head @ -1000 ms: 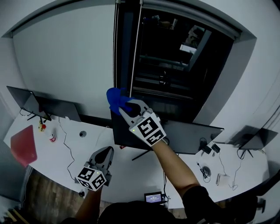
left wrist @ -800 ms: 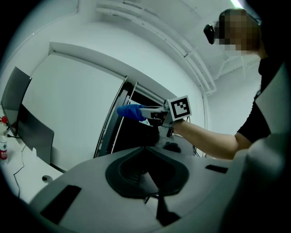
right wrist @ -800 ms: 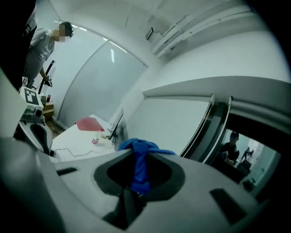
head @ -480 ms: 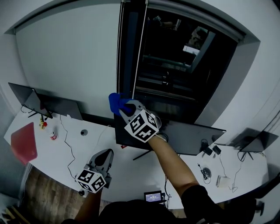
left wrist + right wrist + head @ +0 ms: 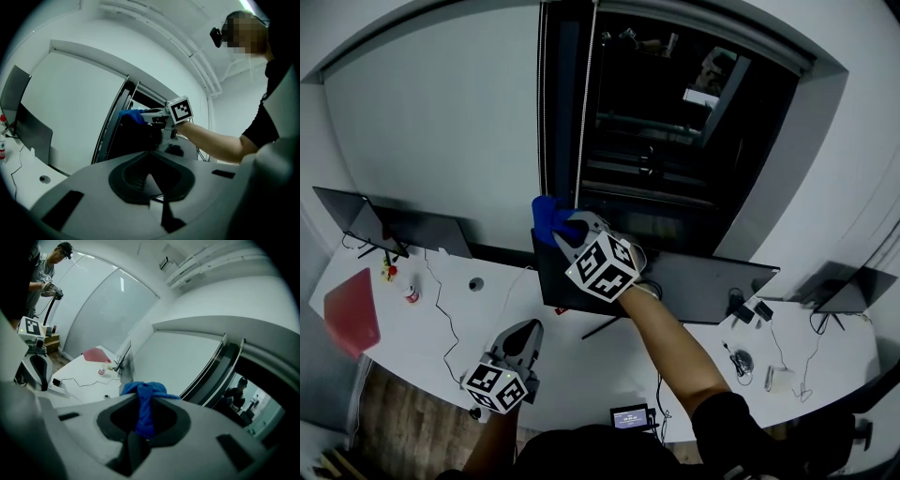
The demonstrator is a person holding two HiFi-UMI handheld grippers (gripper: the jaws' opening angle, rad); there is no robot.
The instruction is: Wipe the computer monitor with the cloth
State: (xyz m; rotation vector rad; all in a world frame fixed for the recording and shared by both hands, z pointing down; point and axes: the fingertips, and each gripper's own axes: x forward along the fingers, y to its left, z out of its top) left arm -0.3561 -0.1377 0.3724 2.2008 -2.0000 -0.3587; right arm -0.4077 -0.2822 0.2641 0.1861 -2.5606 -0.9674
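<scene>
At top-left corner of the monitor (image 5: 694,291), right tool (image 5: 567,228) is clamped on the blue cloth (image 5: 547,214), which is bunched right at the screen's upper edge. Left tool (image 5: 523,328) hangs low over the table (image 5: 422,328), jaws together, nothing between.

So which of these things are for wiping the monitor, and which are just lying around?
For the job: blue cloth; right gripper, jaws clamped on it; centre monitor.

Lying about: flat red sheet; small bottle; left monitor; cable; left gripper, holding nothing.
</scene>
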